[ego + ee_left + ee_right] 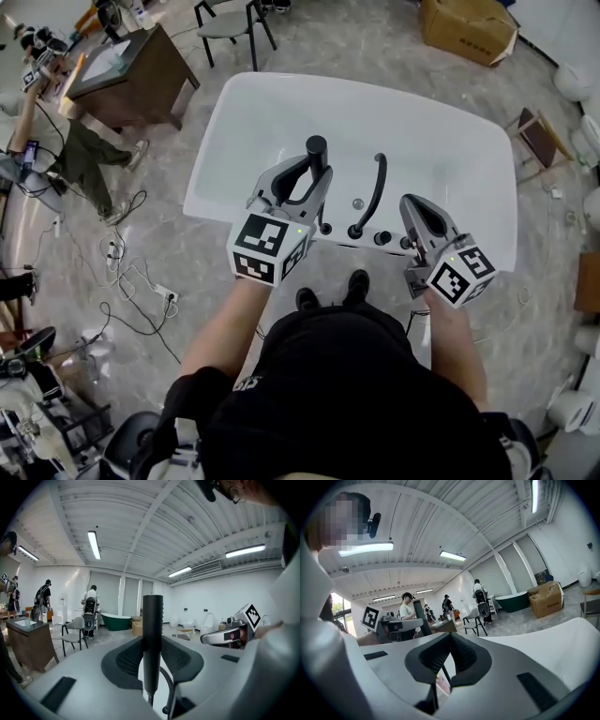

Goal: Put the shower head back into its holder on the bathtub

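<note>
My left gripper (317, 180) is shut on the black stick-shaped shower head (317, 150), which it holds upright over the near rim of the white bathtub (234, 122). In the left gripper view the shower head (153, 634) stands between the two pads, and its hose (168, 686) drops away below. A black curved spout (375, 192) and black knobs (382, 238) sit on the tub's near rim, right of the shower head. My right gripper (413, 202) hovers over the rim beyond the knobs, jaws together with nothing in them (450, 637).
A wooden table (122, 75) and a grey chair (230, 28) stand beyond the tub on the left. A cardboard box (469, 28) is at the back right, toilets (572, 80) line the right wall. Cables (131, 281) trail on the floor at left. People stand in the background.
</note>
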Motion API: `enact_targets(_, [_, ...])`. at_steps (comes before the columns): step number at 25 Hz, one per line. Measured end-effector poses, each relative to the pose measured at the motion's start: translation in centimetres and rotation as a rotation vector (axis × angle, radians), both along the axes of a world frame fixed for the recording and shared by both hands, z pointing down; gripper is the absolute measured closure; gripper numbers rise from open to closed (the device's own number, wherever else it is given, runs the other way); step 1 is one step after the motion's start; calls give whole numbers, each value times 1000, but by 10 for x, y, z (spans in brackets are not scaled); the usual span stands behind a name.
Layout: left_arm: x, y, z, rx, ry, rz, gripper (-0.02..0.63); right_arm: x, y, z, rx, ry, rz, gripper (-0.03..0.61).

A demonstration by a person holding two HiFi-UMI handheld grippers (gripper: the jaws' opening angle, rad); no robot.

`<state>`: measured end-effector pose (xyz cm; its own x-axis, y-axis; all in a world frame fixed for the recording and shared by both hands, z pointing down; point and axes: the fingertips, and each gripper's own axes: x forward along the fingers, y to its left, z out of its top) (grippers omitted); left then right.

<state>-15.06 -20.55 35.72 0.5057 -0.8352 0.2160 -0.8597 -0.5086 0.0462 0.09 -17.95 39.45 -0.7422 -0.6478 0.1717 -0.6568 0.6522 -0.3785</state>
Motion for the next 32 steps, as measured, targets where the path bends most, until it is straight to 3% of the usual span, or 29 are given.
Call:
enact_targets(5, [13, -3, 36, -80, -31, 7, 486, 13, -7, 26, -66, 0, 8, 565])
enact_targets(12, [10, 5, 114, -228, -45, 12, 485, -3, 0, 73, -155, 16, -11, 565])
enact_targets(32, [42, 4, 286, -516, -120, 27, 474, 30, 13, 150, -285, 39, 20, 565])
